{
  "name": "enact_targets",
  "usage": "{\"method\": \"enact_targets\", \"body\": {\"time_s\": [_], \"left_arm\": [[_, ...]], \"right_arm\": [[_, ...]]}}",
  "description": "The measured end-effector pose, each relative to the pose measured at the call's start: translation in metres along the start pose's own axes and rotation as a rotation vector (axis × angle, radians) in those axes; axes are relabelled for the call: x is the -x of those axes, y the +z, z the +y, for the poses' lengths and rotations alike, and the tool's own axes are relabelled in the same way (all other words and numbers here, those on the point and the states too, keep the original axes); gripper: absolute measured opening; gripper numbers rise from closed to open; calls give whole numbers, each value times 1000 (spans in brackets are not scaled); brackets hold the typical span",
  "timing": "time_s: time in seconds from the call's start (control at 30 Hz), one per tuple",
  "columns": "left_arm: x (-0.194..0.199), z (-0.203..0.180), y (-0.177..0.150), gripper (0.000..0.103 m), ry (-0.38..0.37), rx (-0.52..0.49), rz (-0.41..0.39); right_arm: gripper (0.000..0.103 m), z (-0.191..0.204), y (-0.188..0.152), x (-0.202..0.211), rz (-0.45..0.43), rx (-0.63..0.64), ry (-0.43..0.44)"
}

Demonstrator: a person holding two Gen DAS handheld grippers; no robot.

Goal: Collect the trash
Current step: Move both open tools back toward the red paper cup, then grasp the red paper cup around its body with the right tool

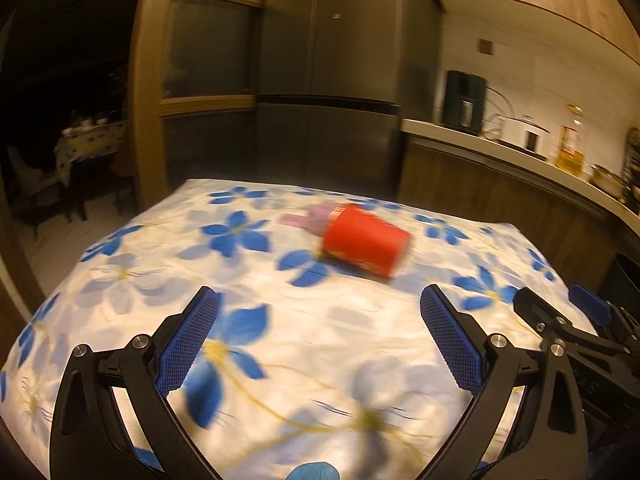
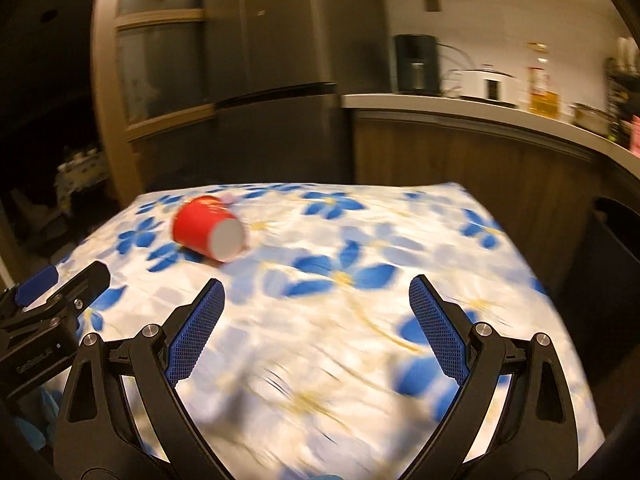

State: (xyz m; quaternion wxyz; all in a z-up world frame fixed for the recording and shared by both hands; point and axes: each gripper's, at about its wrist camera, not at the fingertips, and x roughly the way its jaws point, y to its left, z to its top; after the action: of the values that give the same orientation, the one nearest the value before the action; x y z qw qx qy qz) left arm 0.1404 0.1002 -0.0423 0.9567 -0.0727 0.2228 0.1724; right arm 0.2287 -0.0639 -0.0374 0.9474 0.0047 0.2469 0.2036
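From my left wrist view I saw one red paper cup (image 1: 365, 242) lying on its side on the desk (image 1: 120, 312), which was covered by a glossy white cloth printed with blue flowers and thin yellow stems. The cup was a tapered cylinder with a smooth red wall, and in the right wrist view its flat pale base (image 2: 227, 239) faced my camera. Something small, pinkish-purple and blurred (image 1: 308, 218) lay touching the cup's mouth end; I could not tell what it was. My left gripper (image 1: 319, 312) hung above the near part of the cloth with its two fingers (image 1: 188, 344) spread wide and holding nothing; their pads were blue with a fine mesh texture, set on black frames with round metal pins. My right gripper (image 2: 317, 300) was likewise wide apart and empty, its two fingers (image 2: 440, 328) of the same build, with the cup ahead and to its left. Nothing stood between either gripper and the cup. Beyond the desk I saw a tall grey steel fridge (image 1: 328, 80), a wood-fronted kitchen counter (image 2: 460, 108) carrying a dark appliance (image 2: 416, 64), a white cooker (image 2: 486, 78) and a yellow oil bottle (image 2: 542, 84), and a dark bin (image 2: 608, 264) just beside the desk's right edge.
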Motion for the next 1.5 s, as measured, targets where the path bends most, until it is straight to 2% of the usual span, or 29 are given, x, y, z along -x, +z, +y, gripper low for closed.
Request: {"method": "enact_targets", "body": {"time_s": [0.23,0.43,0.7,0.93,1.0,1.07,1.1,1.37,1.5], "left_arm": [[-11,28,11,97,29,46,15],[-15,38,17,97,29,53,10],[-26,45,22,97,33,65,23],[-33,48,27,97,46,59,26],[-35,49,27,97,45,61,32],[-36,49,26,97,45,62,39],[-37,49,26,97,45,63,41],[-38,50,25,97,41,67,51],[-40,51,24,97,39,70,65]], "right_arm": [[92,36,18,-50,25,48,86],[95,49,32,-88,63,76,137],[95,66,45,-127,132,143,194],[95,76,42,-149,214,179,251],[91,77,41,-151,226,185,265],[79,78,40,-154,238,187,271],[76,78,39,-154,243,186,276],[60,82,38,-149,235,216,299],[57,82,37,-146,229,223,308]]}}
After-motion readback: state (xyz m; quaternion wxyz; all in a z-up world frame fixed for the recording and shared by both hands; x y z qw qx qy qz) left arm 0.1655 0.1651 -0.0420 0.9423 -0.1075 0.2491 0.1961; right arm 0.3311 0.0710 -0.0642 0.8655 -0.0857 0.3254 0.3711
